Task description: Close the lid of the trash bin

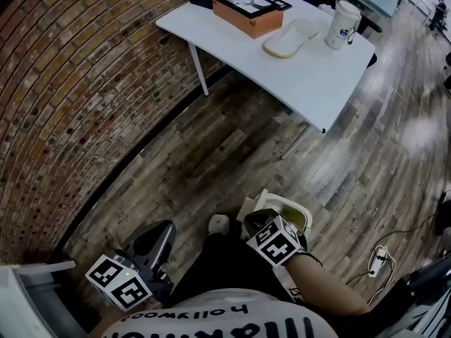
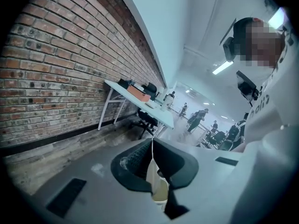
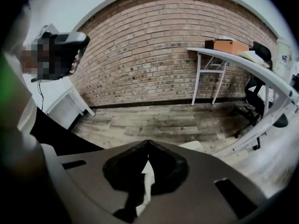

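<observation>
Risk as I see it: the right claw, clenched on nothing, hangs right over the small cream trash bin on the wood floor by the person's feet. A push landing off-centre on the lid, which looks raised though it is partly hidden, could slide off or tip the light bin. The left claw, also clenched and empty, is well apart and steadies nothing. Count: one trash bin, one lid, two claws, one white worktop carrying one paper cup and one orange box.
</observation>
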A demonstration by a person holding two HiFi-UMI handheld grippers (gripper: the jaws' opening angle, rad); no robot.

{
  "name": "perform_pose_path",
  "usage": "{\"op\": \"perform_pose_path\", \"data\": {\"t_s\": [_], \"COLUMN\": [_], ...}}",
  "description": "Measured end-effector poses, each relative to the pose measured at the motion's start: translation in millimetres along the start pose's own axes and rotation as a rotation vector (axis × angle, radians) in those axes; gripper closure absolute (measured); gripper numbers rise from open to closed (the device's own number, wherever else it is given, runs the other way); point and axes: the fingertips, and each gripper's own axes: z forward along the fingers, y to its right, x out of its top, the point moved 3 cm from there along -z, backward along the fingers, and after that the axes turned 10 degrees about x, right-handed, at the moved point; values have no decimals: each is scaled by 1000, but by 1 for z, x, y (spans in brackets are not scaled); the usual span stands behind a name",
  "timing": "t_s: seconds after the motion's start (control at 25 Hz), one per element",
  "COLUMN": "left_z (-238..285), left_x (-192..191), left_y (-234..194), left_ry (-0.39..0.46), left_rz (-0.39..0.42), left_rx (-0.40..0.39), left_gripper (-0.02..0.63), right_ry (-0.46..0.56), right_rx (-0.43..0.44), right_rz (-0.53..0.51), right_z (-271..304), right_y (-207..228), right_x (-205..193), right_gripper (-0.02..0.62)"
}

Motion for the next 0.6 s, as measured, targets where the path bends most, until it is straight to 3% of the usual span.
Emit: {"op": "perform_pose_path", "data": {"t_s": [0.16,0.28,0.48,0.6], "left_z": [13,19,23,21], "left_x": [-2,-6,-6,-3], "left_y": [13,21,31,30], "left_ry": [-23,-36,-42,-40], "left_rz": [12,20,36,52], "left_rx": [-46,-66,-68,-55], "left_gripper": [592,592,592,592], "right_ry": [-74,-52,113,90], "right_rx": [-26,-42,-20,-5], "right_rz": [39,77,-50,-77], "right_z": [-10,-20,-21,0], "right_y": [5,6,-3,-1], "right_x": [-36,-52,-12,-6], "right_gripper": [589,588,588,588]}}
